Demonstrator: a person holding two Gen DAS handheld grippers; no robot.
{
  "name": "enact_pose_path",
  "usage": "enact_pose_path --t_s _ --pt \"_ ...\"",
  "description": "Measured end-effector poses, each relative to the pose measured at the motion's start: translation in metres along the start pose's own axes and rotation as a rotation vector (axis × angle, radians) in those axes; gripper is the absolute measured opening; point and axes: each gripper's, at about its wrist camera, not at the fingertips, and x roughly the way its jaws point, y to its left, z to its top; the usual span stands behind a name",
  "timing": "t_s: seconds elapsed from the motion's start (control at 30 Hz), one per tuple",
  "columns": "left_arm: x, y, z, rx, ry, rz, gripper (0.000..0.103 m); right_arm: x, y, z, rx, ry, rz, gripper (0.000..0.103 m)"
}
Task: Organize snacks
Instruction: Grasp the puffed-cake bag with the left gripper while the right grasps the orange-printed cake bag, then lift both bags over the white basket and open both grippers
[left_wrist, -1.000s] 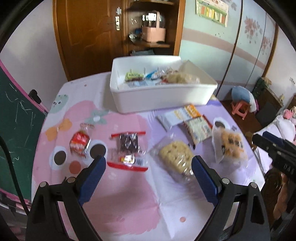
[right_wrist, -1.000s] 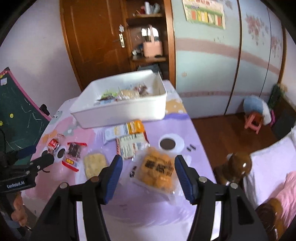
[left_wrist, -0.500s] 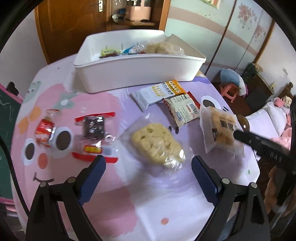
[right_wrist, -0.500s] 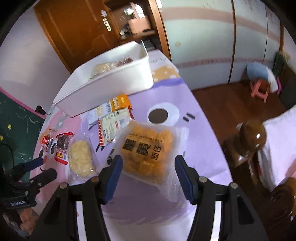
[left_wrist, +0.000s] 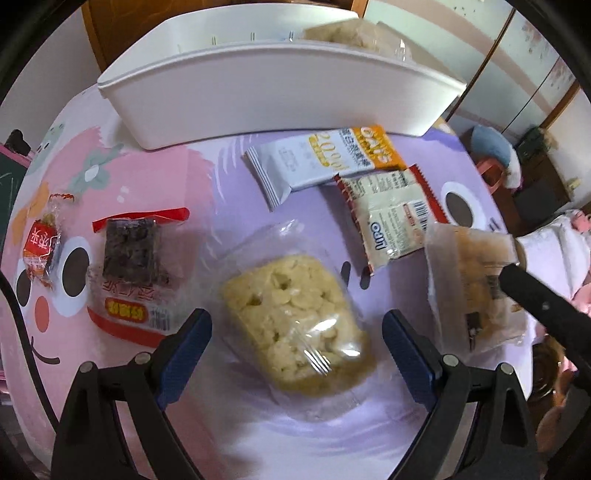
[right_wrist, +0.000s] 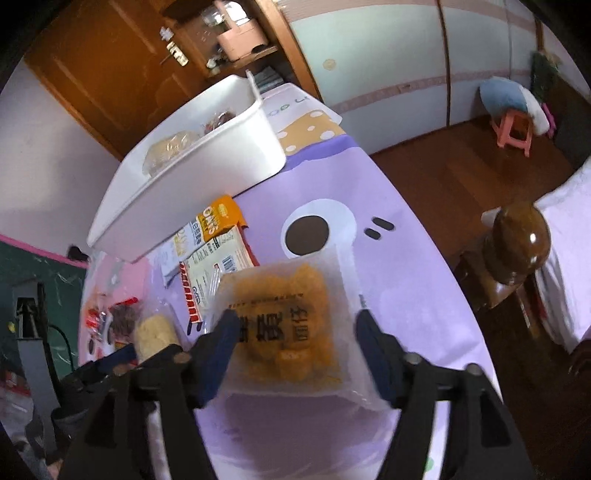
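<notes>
**Left wrist view.** I had the left gripper (left_wrist: 297, 332) pitched steeply down over the tablecloth (left_wrist: 207, 184). Its blue pads stood wide apart and released, gripping nothing. Between them, on the near side of the white bin (left_wrist: 266, 88), lay the clear packet of pale puffed cake (left_wrist: 288, 302); neither pad touched it.

**Right wrist view.** The right gripper (right_wrist: 295, 334) also tipped downward, somewhat less steeply. Its jaws had just been opening, and the orange snack bag (right_wrist: 288, 295) sat between them, in front of the bin's right end. The pads flanked the bag's film edges; I read them as released, not clamped.

**Middle ground.** A dark cake in a red-edged wrapper (left_wrist: 129, 251) and a small red sweet (left_wrist: 38, 247) lay in front of the bin's left end. A cream-and-red packet (left_wrist: 391, 218) lay nearer the bin, and an orange-tipped oat bar (left_wrist: 325, 158) lay just beside the bin's front wall.

**Far.** The bin stood at the back of the table and already held several packets, among them another pale cake at its right end.
</notes>
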Motion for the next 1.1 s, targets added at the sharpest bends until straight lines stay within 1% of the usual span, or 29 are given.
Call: enact_pose_path --t_s 0.03,0.1,0.13,0.23,0.3,0.37,0.4,0.47,0.53,0.57,0.67,0.73,0.83,0.97,1.1 --pt "0.004 -0.001 0.0 0.005 0.006 0.01 0.093 0.0 0.003 0.001 -0.018 -0.007 -0.01 0.087" --pt "0.009 -0.003 0.0 0.013 0.009 0.019 0.093 0.001 0.016 0.001 -0.076 -0.03 -0.035 0.094" --pt "0.009 -0.005 0.0 0.021 0.003 0.027 0.093 0.003 0.02 0.002 -0.094 -0.027 -0.042 0.096" --pt "0.01 -0.006 -0.001 0.032 -0.004 0.027 0.093 0.012 0.031 0.003 -0.143 -0.005 -0.077 0.096" --pt "0.011 -0.007 -0.001 0.038 -0.01 0.029 0.091 0.019 0.042 0.003 -0.212 0.003 -0.14 0.097" --pt "0.01 -0.007 -0.003 0.053 -0.018 0.036 0.087 0.026 0.048 0.002 -0.254 0.019 -0.194 0.097" --pt "0.01 -0.007 -0.004 0.06 -0.021 0.042 0.086 0.031 0.053 0.002 -0.281 0.025 -0.236 0.097" --pt "0.009 -0.007 -0.006 0.071 -0.027 0.051 0.079 0.037 0.054 0.002 -0.294 0.044 -0.27 0.098" --pt "0.005 -0.005 -0.006 0.077 -0.038 0.057 0.066 0.04 0.053 0.003 -0.287 0.057 -0.264 0.098" --pt "0.002 -0.002 -0.008 0.081 -0.044 0.057 0.061 0.04 0.051 0.004 -0.279 0.059 -0.26 0.098" --pt "-0.004 0.002 -0.014 0.097 -0.059 0.053 0.057 0.038 0.047 0.004 -0.276 0.055 -0.242 0.094" --pt "-0.008 0.005 -0.021 0.111 -0.07 0.055 0.056 0.035 0.046 0.003 -0.283 0.05 -0.227 0.086" --pt "-0.015 0.007 -0.031 0.127 -0.075 0.054 0.056 0.031 0.045 0.0 -0.278 0.044 -0.207 0.08" --pt "-0.022 0.011 -0.041 0.129 -0.074 0.062 0.056 0.023 0.043 -0.004 -0.246 0.04 -0.174 0.077" --pt "-0.033 0.022 -0.044 0.106 -0.085 0.061 0.056 0.013 0.044 -0.01 -0.227 0.046 -0.13 0.076"
